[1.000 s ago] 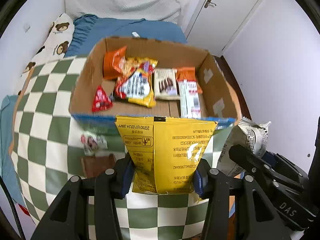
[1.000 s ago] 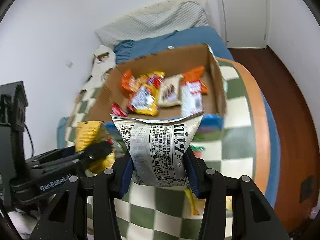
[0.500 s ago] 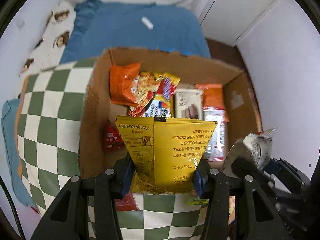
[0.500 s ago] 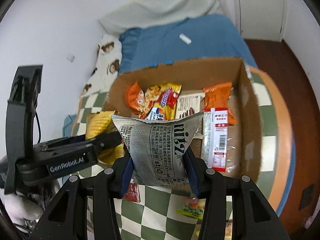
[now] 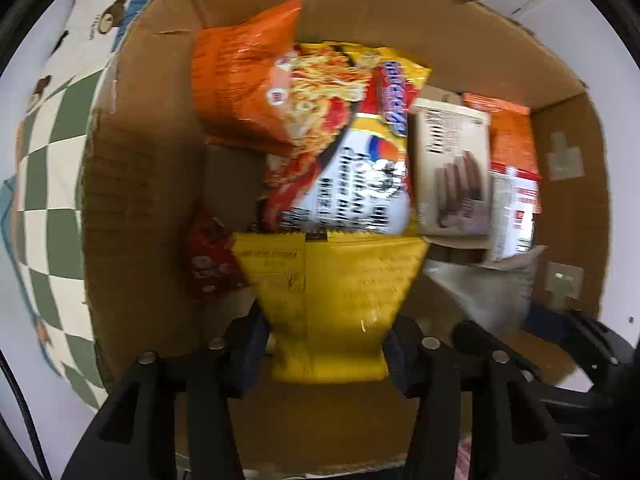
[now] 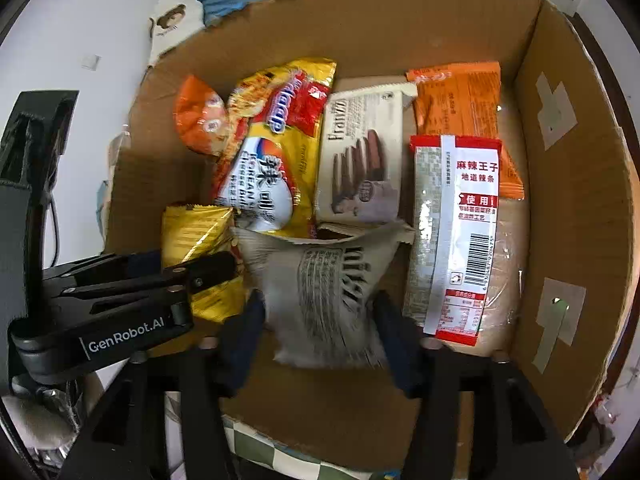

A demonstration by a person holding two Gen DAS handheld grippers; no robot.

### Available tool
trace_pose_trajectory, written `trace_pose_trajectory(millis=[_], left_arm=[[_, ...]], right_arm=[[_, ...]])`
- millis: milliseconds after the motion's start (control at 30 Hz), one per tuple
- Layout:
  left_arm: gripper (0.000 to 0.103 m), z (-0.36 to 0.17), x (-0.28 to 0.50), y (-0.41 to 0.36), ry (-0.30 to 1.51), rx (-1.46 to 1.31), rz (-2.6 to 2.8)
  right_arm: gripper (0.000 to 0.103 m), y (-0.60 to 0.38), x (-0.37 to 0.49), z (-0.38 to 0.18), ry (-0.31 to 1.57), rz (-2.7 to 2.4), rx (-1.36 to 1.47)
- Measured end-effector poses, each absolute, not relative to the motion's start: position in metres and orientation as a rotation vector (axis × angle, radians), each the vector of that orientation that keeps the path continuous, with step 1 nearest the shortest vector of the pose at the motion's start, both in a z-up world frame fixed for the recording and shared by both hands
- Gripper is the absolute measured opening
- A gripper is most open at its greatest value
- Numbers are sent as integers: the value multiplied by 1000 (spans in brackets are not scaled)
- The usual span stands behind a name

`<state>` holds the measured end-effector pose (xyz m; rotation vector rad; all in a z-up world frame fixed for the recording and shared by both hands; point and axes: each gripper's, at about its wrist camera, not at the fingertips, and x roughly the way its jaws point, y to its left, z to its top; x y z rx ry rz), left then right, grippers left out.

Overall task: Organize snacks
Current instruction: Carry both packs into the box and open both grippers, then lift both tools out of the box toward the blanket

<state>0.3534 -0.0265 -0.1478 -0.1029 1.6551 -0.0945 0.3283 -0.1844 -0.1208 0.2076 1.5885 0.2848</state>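
Left tongs (image 5: 328, 344) clamp the yellow packet (image 5: 332, 300) low in frame; right tongs (image 6: 320, 332) clamp the grey newsprint packet (image 6: 324, 296) beside it. Both reach down into the cardboard box (image 6: 580, 200), which a second ago lay ahead past the checkered desk (image 5: 44, 184).

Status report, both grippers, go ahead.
Left gripper shut on yellow packet. Right gripper shut on grey packet. Both over cardboard box, snacks beneath.

The right tongs (image 6: 320, 320) clamp a grey snack bag (image 6: 326, 284) inside the cardboard box (image 6: 576, 208), beside the left tongs' (image 6: 200, 276) yellow packet (image 6: 196, 236).
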Motion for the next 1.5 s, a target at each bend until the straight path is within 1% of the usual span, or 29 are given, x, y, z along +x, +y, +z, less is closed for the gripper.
trace_pose_trajectory(millis=[33, 100, 133, 167, 500, 733, 867, 1100, 1500], left_arm=[[59, -148, 354, -25, 1648, -106, -89], [84, -148, 354, -20, 1635, -118, -76], [89, -147, 354, -18, 1629, -121, -74], [92, -147, 353, -16, 1625, -127, -71], [92, -126, 338, -15, 1554, -112, -62], [92, -89, 310, -15, 1445, -75, -41], [92, -63, 293, -20, 1347, -50, -26], [92, -41, 276, -14, 1229, -51, -36], [92, 12, 210, -22, 1004, -7, -22]], right_arm=[[74, -186, 330, -122, 1589, 267, 196], [89, -193, 332, -124, 1587, 251, 199], [92, -195, 333, -124, 1585, 243, 198], [95, -197, 333, -123, 1582, 235, 185], [95, -204, 330, -109, 1535, 168, 84], [95, -208, 316, -86, 1466, 144, 52], [95, -214, 303, -70, 1403, 128, 45], [95, -215, 275, -39, 1285, 120, 29], [95, -215, 205, 26, 1026, 93, -22]])
